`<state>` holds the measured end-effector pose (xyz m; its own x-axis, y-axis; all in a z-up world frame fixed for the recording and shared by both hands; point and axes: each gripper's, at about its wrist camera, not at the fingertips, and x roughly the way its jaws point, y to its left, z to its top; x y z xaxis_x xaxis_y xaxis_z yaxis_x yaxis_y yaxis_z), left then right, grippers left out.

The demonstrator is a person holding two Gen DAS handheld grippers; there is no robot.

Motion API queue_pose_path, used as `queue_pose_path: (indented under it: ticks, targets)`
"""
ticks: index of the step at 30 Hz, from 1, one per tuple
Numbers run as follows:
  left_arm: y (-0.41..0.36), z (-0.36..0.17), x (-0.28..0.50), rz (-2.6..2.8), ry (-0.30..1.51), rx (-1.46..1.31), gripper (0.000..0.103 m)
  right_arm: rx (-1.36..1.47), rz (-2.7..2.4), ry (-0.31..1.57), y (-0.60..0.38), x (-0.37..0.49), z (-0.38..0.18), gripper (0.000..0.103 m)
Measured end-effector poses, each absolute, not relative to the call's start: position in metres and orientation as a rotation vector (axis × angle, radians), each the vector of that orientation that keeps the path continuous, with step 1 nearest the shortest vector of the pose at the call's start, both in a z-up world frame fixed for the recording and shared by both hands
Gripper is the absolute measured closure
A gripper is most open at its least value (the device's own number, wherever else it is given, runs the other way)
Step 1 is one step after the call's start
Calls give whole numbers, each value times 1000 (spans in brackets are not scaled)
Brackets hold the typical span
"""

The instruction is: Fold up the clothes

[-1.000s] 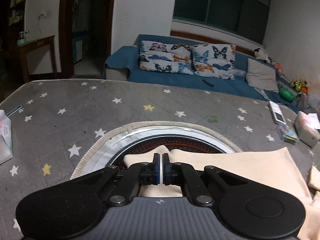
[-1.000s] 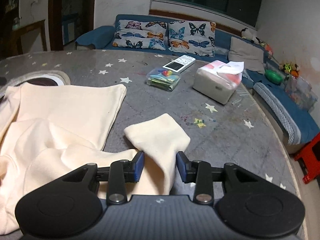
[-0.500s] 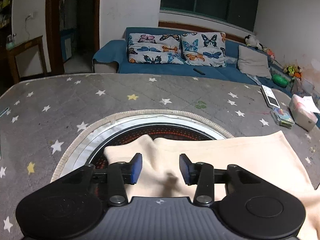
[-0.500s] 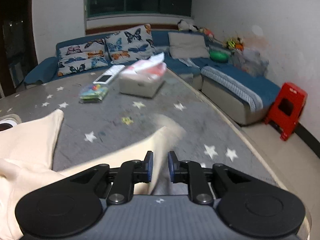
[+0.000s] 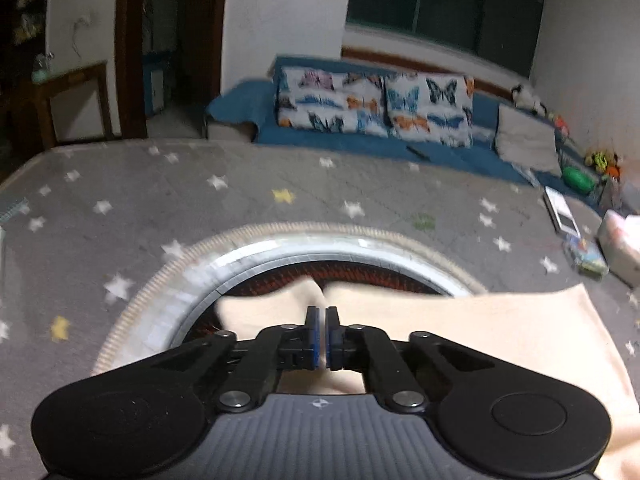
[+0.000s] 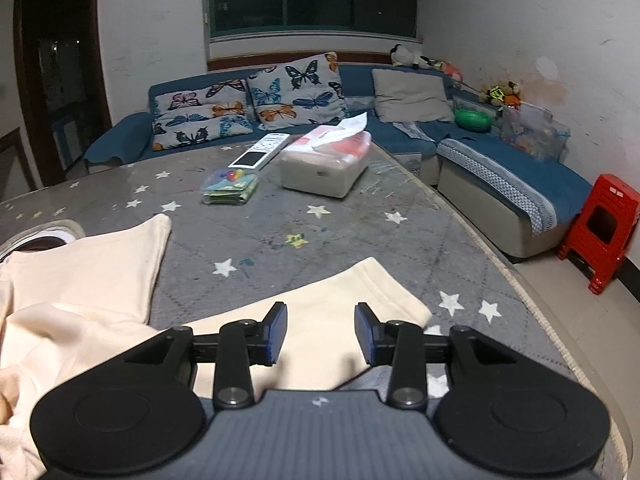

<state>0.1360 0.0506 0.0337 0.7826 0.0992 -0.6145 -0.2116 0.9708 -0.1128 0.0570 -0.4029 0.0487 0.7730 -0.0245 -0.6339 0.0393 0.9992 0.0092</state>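
A cream garment [image 5: 480,328] lies on the grey star-patterned table [image 5: 240,200], its edge reaching over a round inset. My left gripper [image 5: 322,316] is shut on a fold of that cream cloth at the inset's near side. In the right wrist view the garment [image 6: 80,280] spreads to the left and one cream sleeve [image 6: 340,304] lies flat, stretched out toward the right. My right gripper [image 6: 321,328] is open and empty just above the sleeve's end.
A round inset with a metal rim [image 5: 280,256] sits in the table. A tissue box [image 6: 324,164], a remote [image 6: 260,150] and a packet of small colourful items [image 6: 230,186] lie at the far side. The table's edge [image 6: 520,280] curves on the right; a red stool [image 6: 600,232] stands beyond.
My left gripper opened half a second ago and has shut again on the cloth. My right gripper pulled the sleeve out to the right, then opened and let it go flat.
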Motion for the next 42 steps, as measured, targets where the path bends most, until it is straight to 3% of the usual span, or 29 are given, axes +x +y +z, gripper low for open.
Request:
queue_pose_path:
  ticks: [10,13,15,17,23,28,42]
  targets:
    - [71,77,92,130,544,-237,103,-14,104,690,-370,41,54,61]
    - [59,65,104,114,594,-209,95,-29,145,695,-358,38,54,53]
    - [50,56,114,116,622,-188,75,-36,167,699,-352,38,54,53]
    - [42,44,127,138,648,-165,65,-41,187,705,-347,37,54,53]
    - [39,14,159,195,712,-150,67,-43,215,723,-341,38,51,52]
    - [43,7,158,168,700,-164,93,-46,221,737,-339,38,47,52]
    - [53,32,131,107,618,-225,95,-57,247,719,-329,26,54,52]
